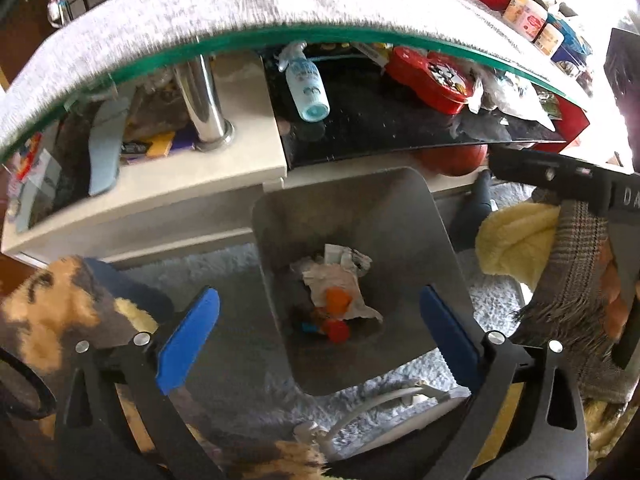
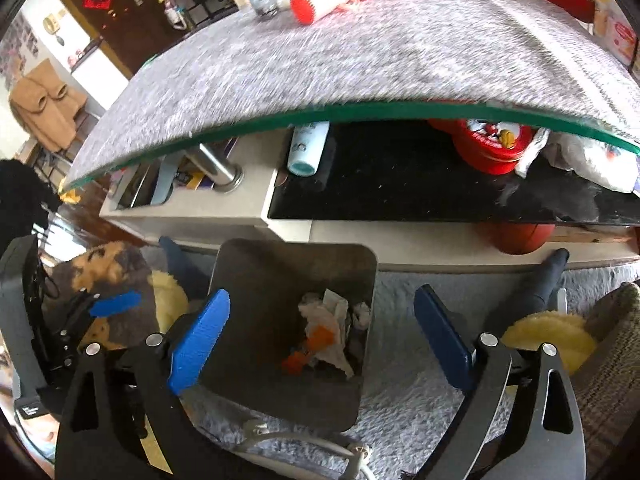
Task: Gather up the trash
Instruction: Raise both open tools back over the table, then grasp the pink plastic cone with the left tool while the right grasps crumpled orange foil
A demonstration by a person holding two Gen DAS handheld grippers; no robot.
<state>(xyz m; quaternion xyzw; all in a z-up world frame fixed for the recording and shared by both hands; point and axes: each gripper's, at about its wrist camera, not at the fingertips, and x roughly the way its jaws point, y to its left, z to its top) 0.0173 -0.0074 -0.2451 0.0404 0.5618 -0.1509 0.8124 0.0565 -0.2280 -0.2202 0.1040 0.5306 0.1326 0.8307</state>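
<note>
Left gripper (image 1: 320, 336): fingers spread wide, holding nothing. Right gripper (image 2: 322, 336): likewise spread, holding nothing. Directly below and between both: grey bin (image 1: 400, 216), holding crumpled paper (image 1: 340, 280) and orange scraps (image 2: 316, 340). Beyond: glass table (image 1: 224, 4), spray bottle (image 1: 308, 84) on the shelf beneath.

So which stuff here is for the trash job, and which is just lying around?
For the job:
- grey bin
- crumpled paper and orange scraps inside it
- left gripper and right gripper, jaws open, empty

Just lying around:
- spray bottle
- red tin
- white cable
- yellow cloth
</note>
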